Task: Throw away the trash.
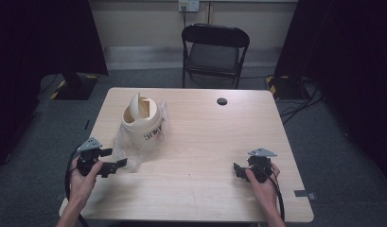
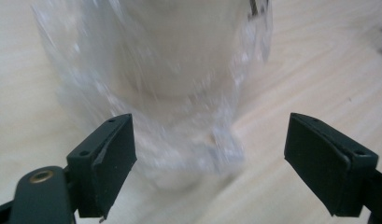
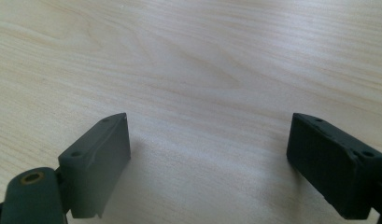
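Left tool point(image 2: 209, 154) before bagged bin point(image 1: 142, 122)

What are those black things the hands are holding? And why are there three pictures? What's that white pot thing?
A person sits at a wooden table holding a grabbing tool in each hand. Each has a two-jaw claw: the left claw and the right claw. One picture comes from a camera up high. The other two come from little cameras riding on the tools. The left claw is open, facing a cream bin with a swing lid, sitting in crinkly clear plastic. The right claw is open over bare wood. Nothing is held.
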The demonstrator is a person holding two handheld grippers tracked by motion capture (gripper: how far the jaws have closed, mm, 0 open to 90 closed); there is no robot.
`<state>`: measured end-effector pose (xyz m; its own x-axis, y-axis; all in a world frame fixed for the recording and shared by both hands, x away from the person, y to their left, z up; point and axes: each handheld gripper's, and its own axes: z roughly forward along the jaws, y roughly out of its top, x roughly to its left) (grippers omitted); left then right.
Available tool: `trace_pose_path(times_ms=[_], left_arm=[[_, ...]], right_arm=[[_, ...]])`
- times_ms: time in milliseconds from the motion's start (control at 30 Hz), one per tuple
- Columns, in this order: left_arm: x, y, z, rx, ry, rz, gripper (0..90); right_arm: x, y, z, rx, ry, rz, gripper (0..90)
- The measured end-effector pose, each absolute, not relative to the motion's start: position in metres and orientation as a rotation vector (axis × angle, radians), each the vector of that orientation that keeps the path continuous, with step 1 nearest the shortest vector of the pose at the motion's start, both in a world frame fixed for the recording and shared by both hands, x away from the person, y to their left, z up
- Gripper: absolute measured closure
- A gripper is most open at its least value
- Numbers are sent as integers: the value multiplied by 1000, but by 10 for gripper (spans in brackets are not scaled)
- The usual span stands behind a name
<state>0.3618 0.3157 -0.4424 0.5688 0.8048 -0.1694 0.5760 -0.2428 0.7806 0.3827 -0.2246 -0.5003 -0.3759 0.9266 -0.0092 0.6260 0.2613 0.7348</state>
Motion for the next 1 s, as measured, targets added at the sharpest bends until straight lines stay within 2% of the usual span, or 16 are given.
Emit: trace_pose_path(times_ms=[267, 500, 633, 700, 1000], left_arm=[[346, 314, -476, 1985, 1159, 308, 163], [335, 309, -498, 2038, 1162, 390, 158], [333, 304, -498, 2051, 1149, 417, 158], [331, 296, -501, 2092, 1120, 493, 134], [333, 294, -502, 2091, 1128, 491, 94]], right_arm=[[383, -225, -500, 1404, 2097, 909, 125], [383, -225, -500, 1405, 2097, 909, 125], [383, -225, -500, 1405, 2096, 910, 125], [383, -225, -500, 1405, 2096, 910, 125], [383, -225, -500, 1404, 2096, 908, 125]])
